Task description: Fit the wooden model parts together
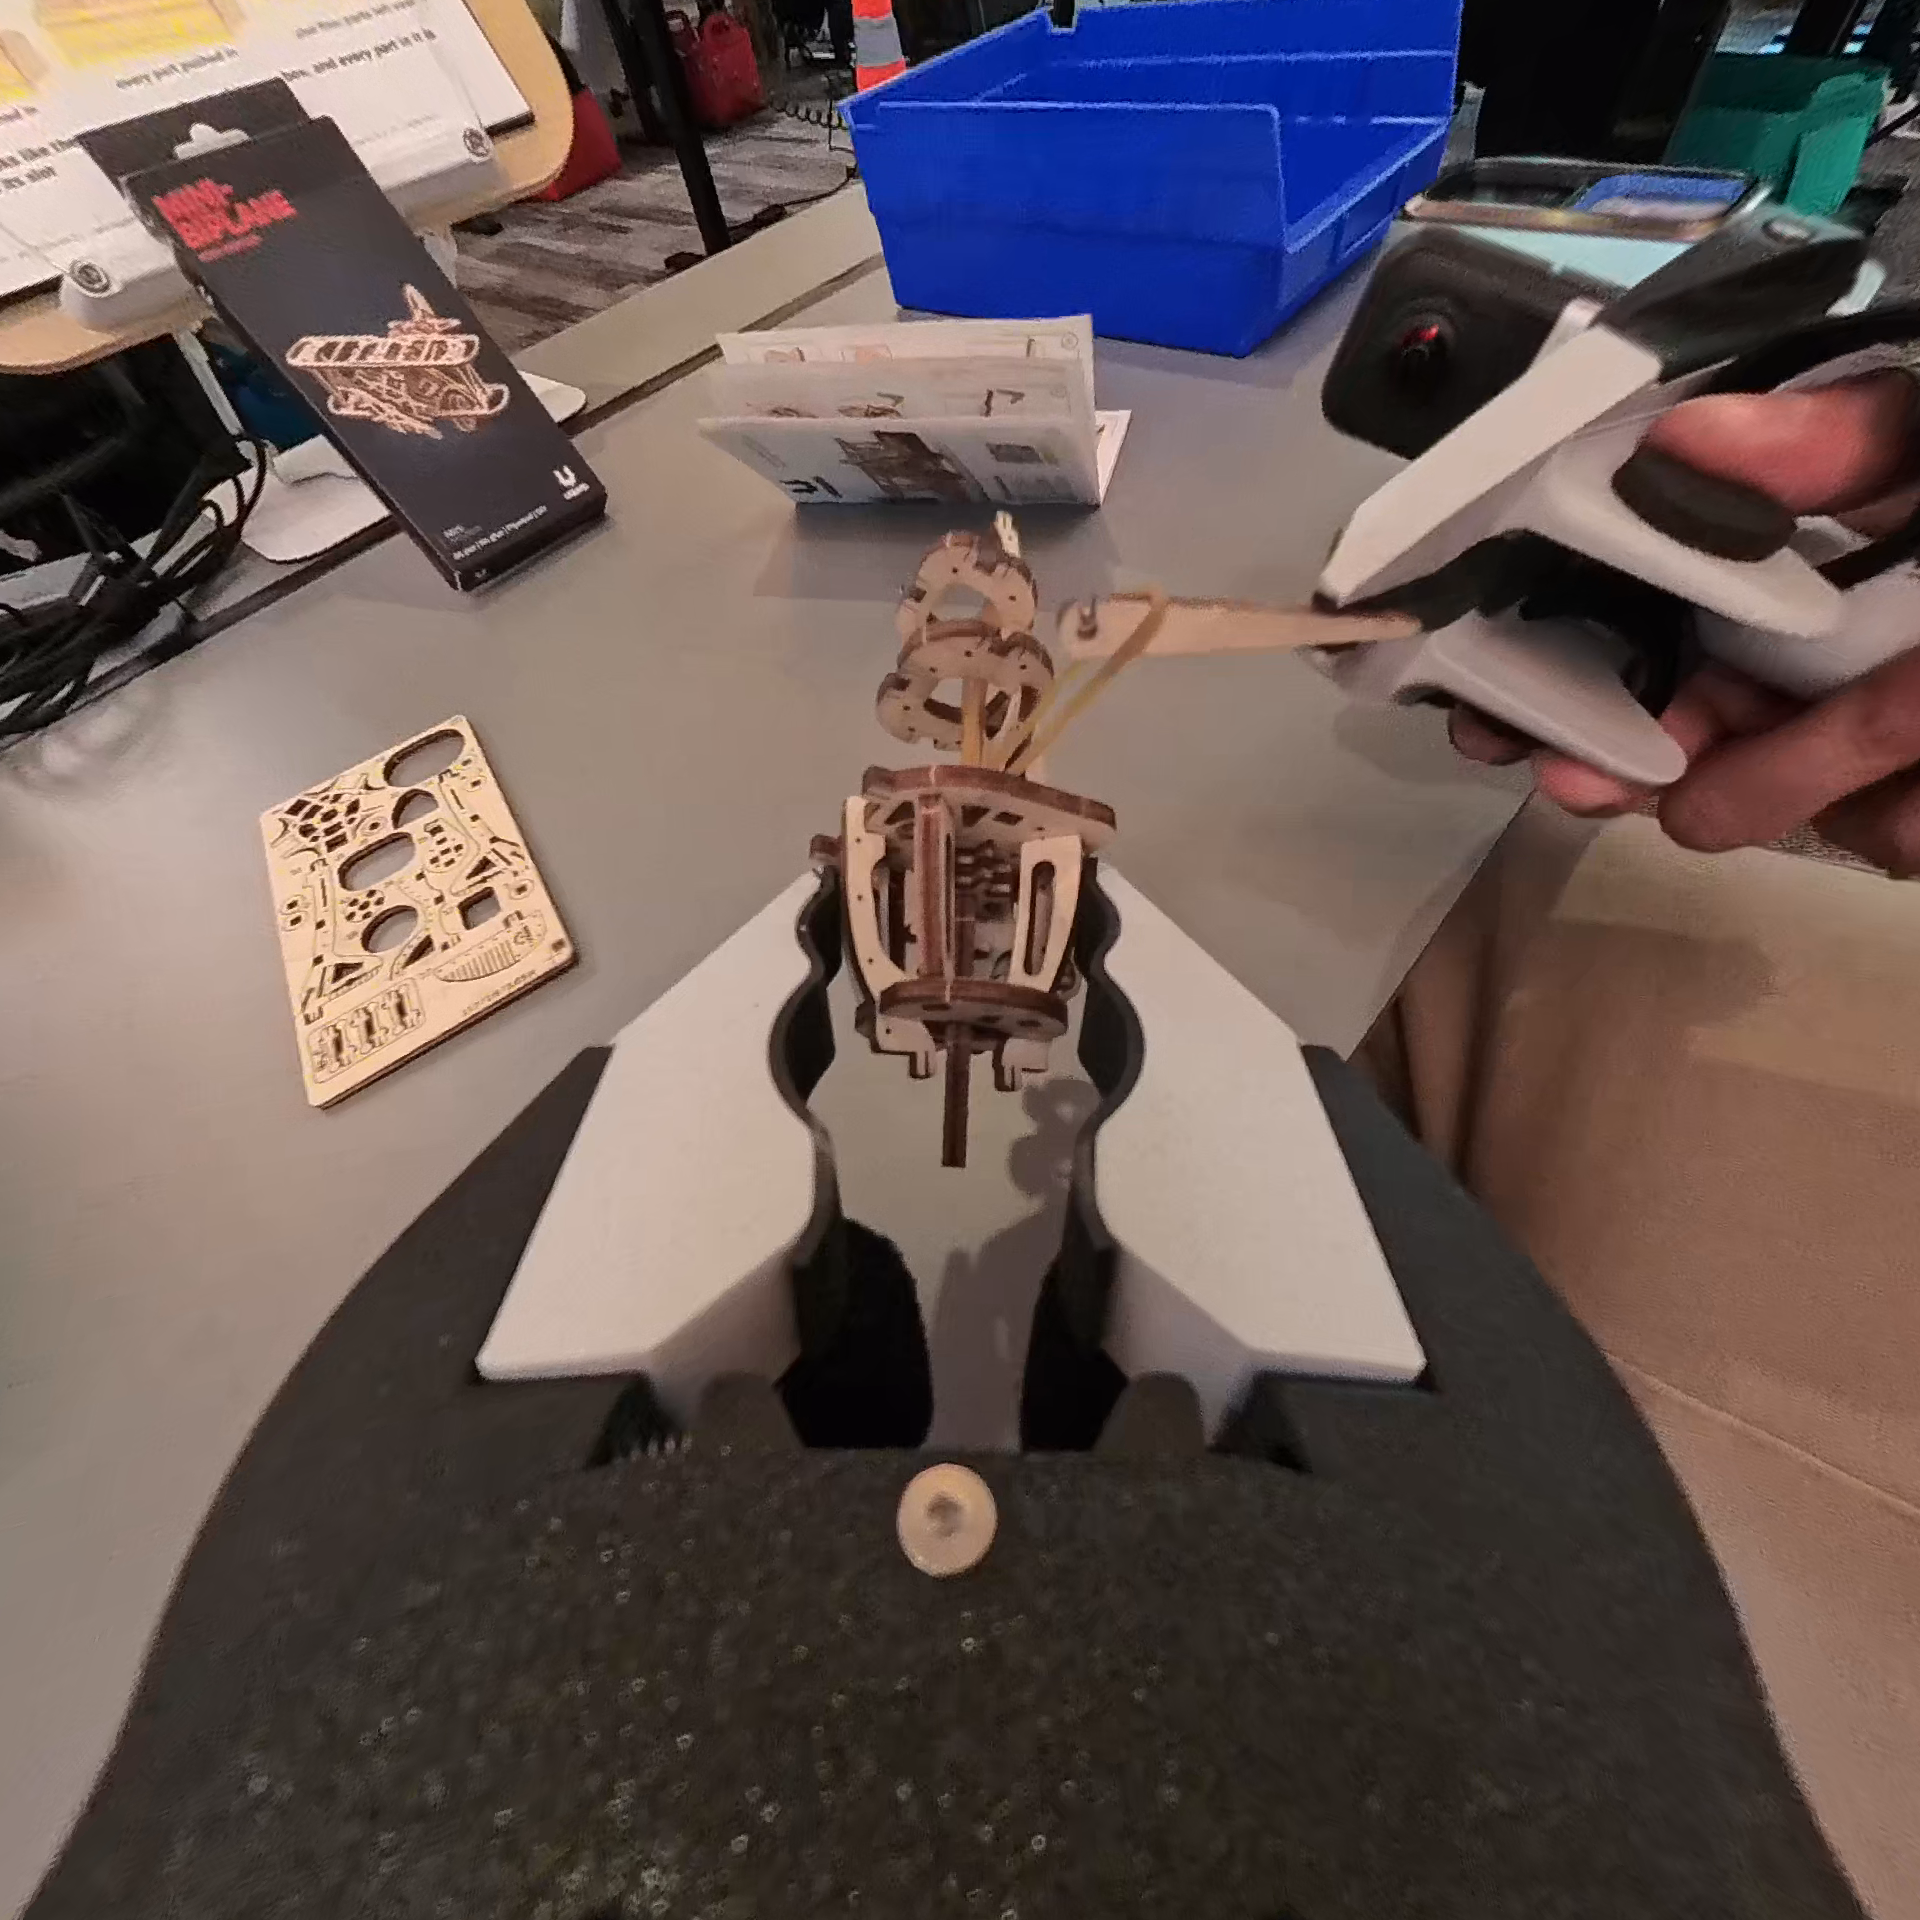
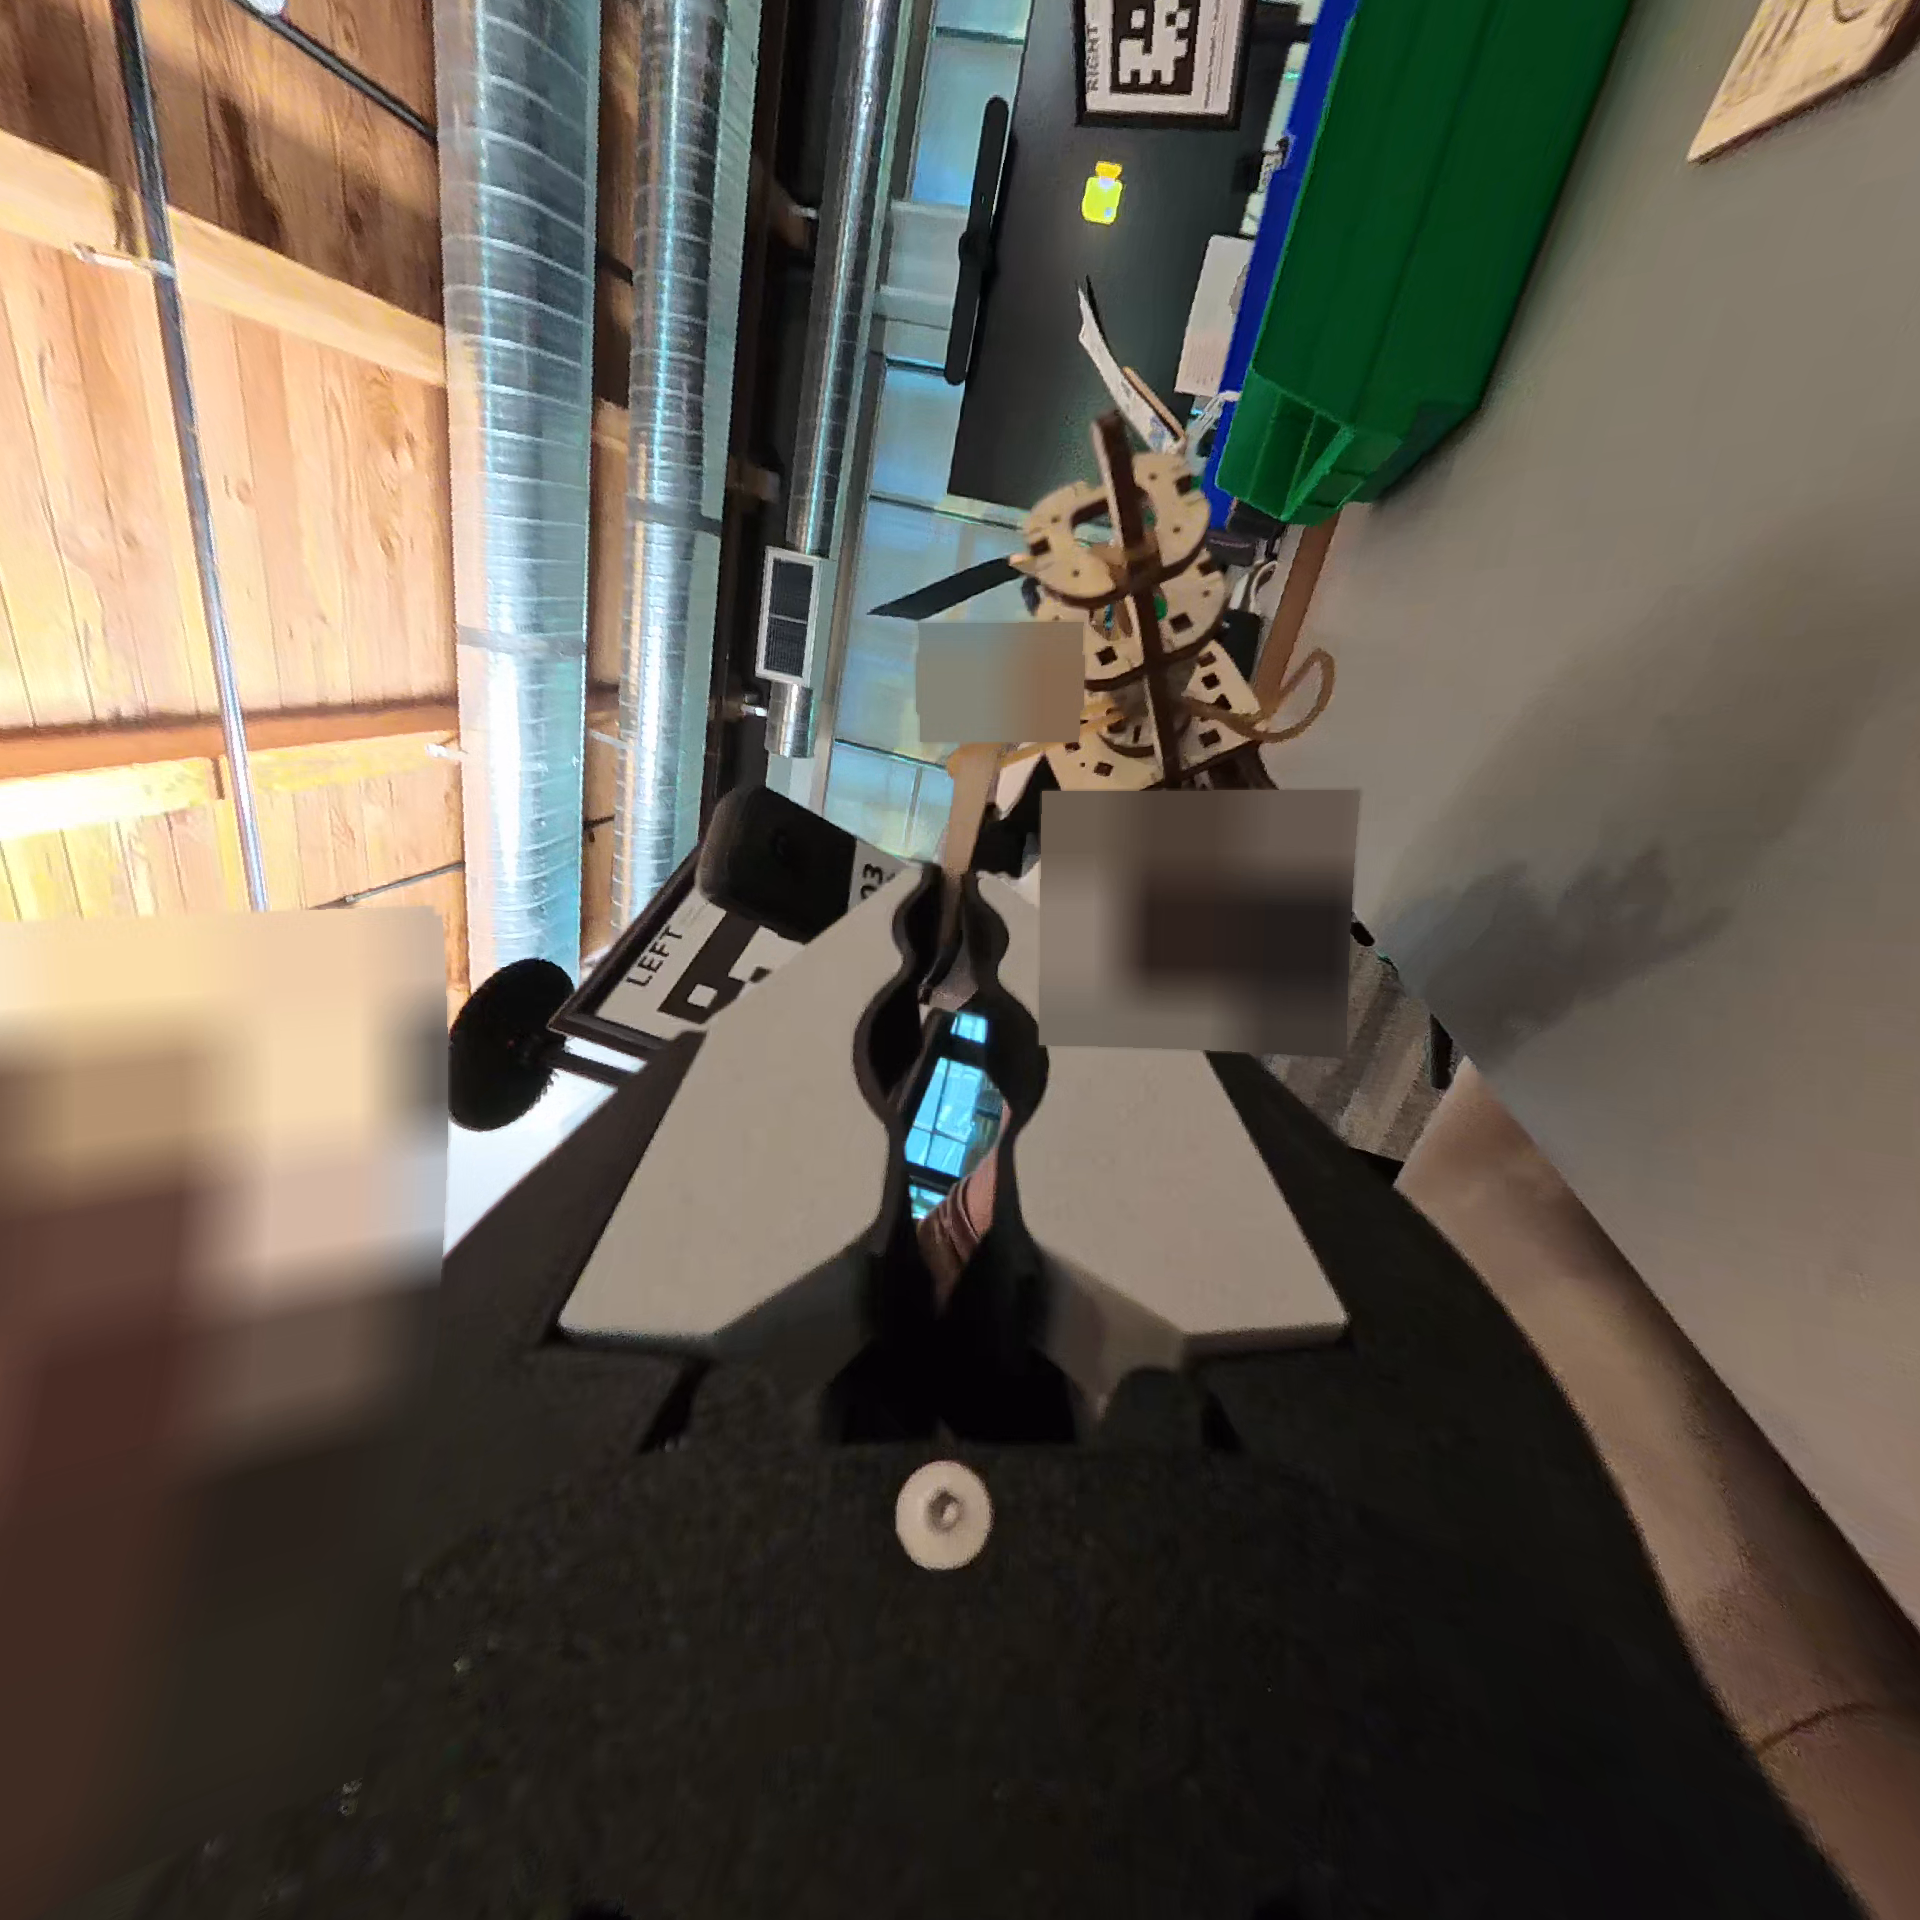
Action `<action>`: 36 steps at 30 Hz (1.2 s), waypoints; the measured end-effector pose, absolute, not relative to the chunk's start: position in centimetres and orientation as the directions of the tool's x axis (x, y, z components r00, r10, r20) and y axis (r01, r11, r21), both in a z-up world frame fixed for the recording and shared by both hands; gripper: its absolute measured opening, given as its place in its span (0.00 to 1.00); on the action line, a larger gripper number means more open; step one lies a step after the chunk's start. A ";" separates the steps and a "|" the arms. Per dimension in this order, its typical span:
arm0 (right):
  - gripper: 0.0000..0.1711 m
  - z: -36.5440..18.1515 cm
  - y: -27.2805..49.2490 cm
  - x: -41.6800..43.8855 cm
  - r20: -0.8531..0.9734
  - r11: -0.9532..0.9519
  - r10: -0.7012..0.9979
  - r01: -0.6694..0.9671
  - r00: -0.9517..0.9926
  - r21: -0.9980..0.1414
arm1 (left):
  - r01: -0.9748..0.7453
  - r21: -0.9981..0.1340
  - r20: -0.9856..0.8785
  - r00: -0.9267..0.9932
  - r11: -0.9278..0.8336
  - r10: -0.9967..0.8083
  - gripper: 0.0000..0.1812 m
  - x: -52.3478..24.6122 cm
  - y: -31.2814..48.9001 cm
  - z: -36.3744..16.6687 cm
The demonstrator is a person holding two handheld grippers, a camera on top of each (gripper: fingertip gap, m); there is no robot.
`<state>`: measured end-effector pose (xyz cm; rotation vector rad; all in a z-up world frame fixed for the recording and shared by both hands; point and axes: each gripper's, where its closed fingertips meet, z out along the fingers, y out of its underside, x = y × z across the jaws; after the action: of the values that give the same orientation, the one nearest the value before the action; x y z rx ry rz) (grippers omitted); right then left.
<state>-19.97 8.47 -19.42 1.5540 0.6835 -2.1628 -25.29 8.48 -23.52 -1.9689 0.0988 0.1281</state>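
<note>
- Left hand-held gripper [image 1: 956, 935]: jaws closed partway onto the wooden model body [image 1: 961, 914], pinching its open-frame midsection from both sides and holding it clear above the table [image 1: 644, 665]. Risk: the thin laser-cut ribs could crack or pop from their slots if the squeeze tightens.
- Central spine of the model [image 1: 951, 1091]: hangs below the grip, unsupported. Risk: a sideways push from the other part may twist the body in the pads.
- Rubber band [image 1: 1081, 686]: runs taut from the body up to the strip's peg. Risk: it could slip off the peg and snap back, or drag the strip out of line.
- Stacked disc section [image 1: 966, 644]: slender, at the model's far end. Risk: likely to bend if the band pulls harder.
- Right hand-held gripper [image 1: 1361, 623]: closed tightly on the end of a flat wooden strip [image 1: 1226, 623]. Risk: such a shallow hold may let the strip pivot.
- Punched parts sheet [image 1: 416, 904], leaflet [image 1: 904, 416], box [image 1: 384, 374], blue bin [image 1: 1143, 166]: well apart, no hazard judged.
</note>
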 end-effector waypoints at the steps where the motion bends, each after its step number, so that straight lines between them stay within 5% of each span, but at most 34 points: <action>1: 0.01 -19.4 8.4 -19.9 -0.948 -0.798 -0.014 0.575 -0.317 -0.181 | -0.128 -0.915 -0.134 0.991 -0.384 -0.012 0.24 -25.3 8.5 -23.4; 18: 0.01 -19.1 8.8 -19.2 -0.874 -0.662 0.251 0.585 -0.416 -0.468 | -0.052 -0.931 -0.019 0.995 -0.360 -0.095 0.23 -23.7 8.3 -22.6; 22: 0.01 -20.9 10.0 -19.6 -0.813 -0.589 0.436 0.560 -0.387 -0.583 | 0.084 -0.925 0.139 0.982 -0.370 -0.126 0.23 -23.1 8.2 -22.7; 25: 0.01 -21.9 10.8 -19.8 -0.759 -0.524 0.522 0.555 -0.390 -0.646 | 0.053 -0.909 0.095 0.992 -0.414 -0.080 0.23 -24.4 8.1 -24.0; 31: 0.01 -21.0 9.6 -19.1 -0.808 -0.543 0.355 0.600 -0.470 -0.588 | 0.036 -0.898 0.075 0.995 -0.439 -0.072 0.23 -24.8 7.9 -24.6; 36: 0.01 -21.4 10.3 -19.3 -0.773 -0.508 0.441 0.584 -0.456 -0.634 | 0.017 -0.899 0.055 0.996 -0.437 -0.074 0.23 -24.8 7.9 -24.5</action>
<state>-19.25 10.29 -21.45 1.5797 1.5013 -2.1181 -24.80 7.88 -24.49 -2.0211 0.0400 -0.1032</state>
